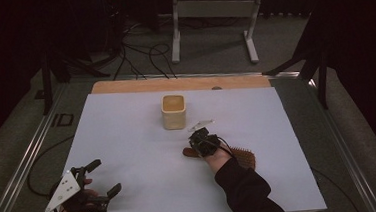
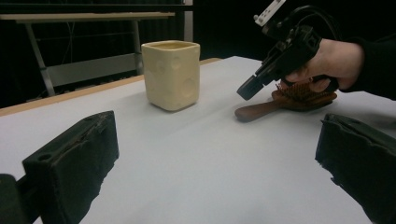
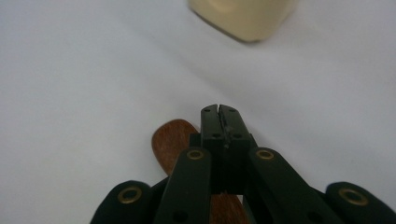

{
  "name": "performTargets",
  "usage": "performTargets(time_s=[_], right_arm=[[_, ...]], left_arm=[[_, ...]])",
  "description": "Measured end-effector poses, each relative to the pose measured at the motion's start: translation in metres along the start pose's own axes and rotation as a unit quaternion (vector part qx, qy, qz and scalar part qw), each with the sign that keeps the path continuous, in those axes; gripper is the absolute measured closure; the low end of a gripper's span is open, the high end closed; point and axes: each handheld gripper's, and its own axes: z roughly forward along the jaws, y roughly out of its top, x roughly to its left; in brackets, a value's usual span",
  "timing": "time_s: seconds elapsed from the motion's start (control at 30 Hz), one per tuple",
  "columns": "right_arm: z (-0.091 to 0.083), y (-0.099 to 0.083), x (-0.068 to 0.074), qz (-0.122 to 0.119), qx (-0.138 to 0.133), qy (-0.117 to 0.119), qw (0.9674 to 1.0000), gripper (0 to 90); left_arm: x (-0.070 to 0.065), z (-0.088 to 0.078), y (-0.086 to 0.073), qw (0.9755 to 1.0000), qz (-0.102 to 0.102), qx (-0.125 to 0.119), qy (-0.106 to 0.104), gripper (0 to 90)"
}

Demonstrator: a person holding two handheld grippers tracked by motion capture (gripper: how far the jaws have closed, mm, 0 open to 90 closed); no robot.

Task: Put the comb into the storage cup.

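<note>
A wooden hairbrush (image 1: 239, 155) is lying flat on the white worktop (image 1: 128, 140), in the lower right part of the high view, and its handle is pointing left toward the middle. The right hand-held gripper (image 1: 192, 142) is hanging just above that handle, and its two black jaws are squeezed tight together with nothing between them. In the right gripper view the brown handle end (image 3: 170, 140) is peeking out just under and to the left of the closed jaw tips. The left hand-held gripper (image 1: 103, 178) is sitting low in the bottom left corner of the high view, well apart from the brush, with its jaws standing wide and holding nothing. A cream square cup (image 1: 173, 111) is standing upright near the top middle of the worktop, apart from the brush. The brush is probably light and stiff, so it should not bend when lifted. The smooth wood may be a bit slippery. The thin handle looks like the best place to grab, close to where it is meeting the wide bristle head. The jaws would need to be opening first.
</note>
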Motion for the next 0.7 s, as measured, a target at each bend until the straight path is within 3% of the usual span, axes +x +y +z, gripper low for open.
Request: performTargets(time_s=[0.17,0.43,0.7], right_arm=[[0.006,0.0,0.002,-0.001,0.013,-0.02,0.9997,90.0],[0.013,-0.001,0.004,-0.011,0.025,-0.03,0.9992,90.0],[0.011,-0.008,0.006,-0.012,0.026,-0.012,0.9995,90.0]], left_arm=[[0.0,0.0,0.0,1.0,0.001,0.001,0.0,0.1],[-0.001,0.0,0.0,1.0,0.002,0.001,-0.001,0.1],[-0.001,0.0,0.001,1.0,0.003,0.001,-0.001,0.1]])
